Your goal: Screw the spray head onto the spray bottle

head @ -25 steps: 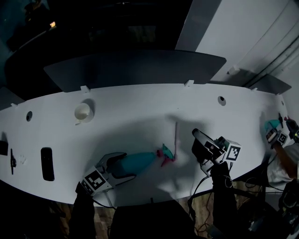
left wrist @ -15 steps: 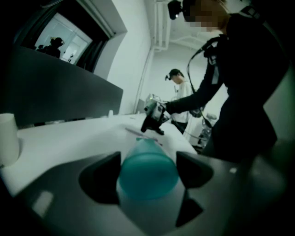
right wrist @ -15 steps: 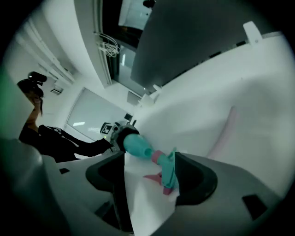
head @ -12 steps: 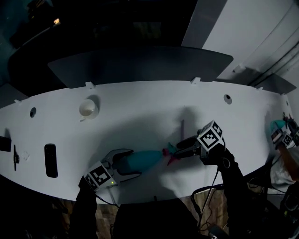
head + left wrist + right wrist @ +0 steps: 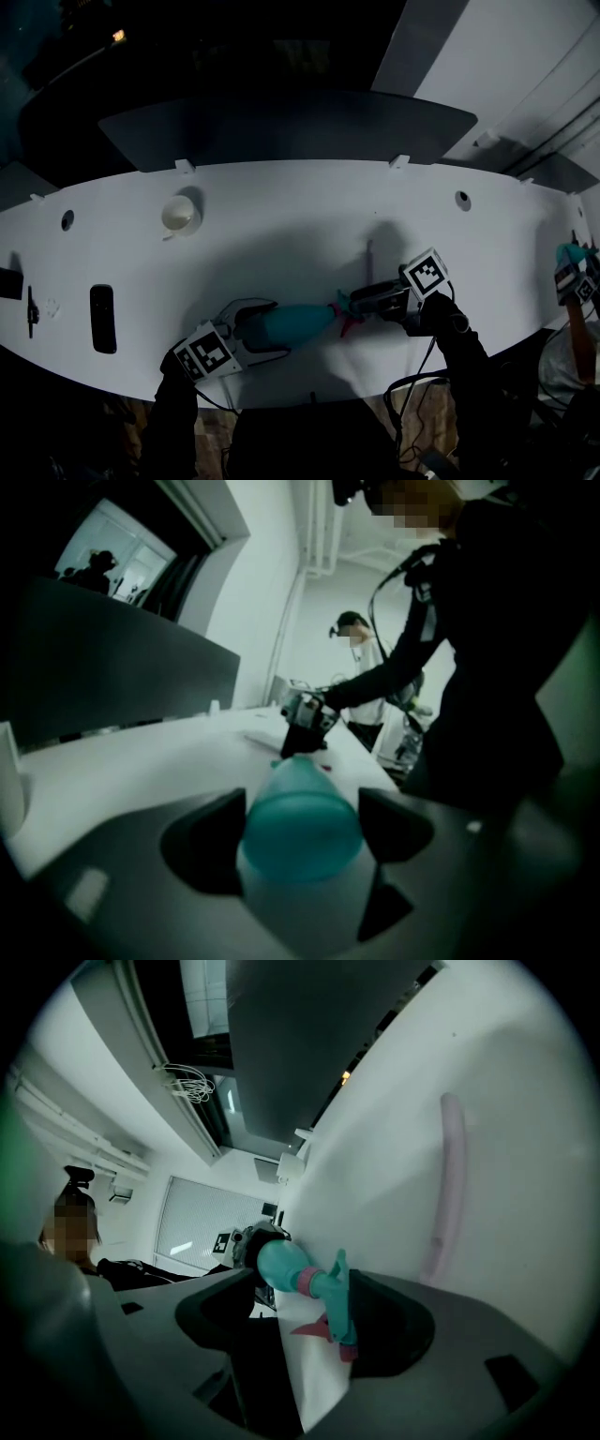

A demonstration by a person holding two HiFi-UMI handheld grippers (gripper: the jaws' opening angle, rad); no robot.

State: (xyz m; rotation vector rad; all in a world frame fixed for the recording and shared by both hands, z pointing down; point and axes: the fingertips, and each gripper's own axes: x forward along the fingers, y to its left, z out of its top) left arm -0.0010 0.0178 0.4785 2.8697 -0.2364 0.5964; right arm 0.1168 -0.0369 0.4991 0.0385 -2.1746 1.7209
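Now: L gripper (image 5: 278, 327) clamps base of teal bottle (image 5: 300, 324), which lies on white table (image 5: 281, 216). R gripper (image 5: 356, 303), jaws just opened wide, straddles spray head (image 5: 345, 312) at bottle's neck, close to one jaw, clear of other. Pale tube (image 5: 448, 1185) lies nearby.

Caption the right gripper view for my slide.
Right gripper, jaws just opened, brackets the spray head on the teal spray bottle.

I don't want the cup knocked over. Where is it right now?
In the head view, the white cup stands near the far edge of the table, on its left half, well left of the spray bottle.
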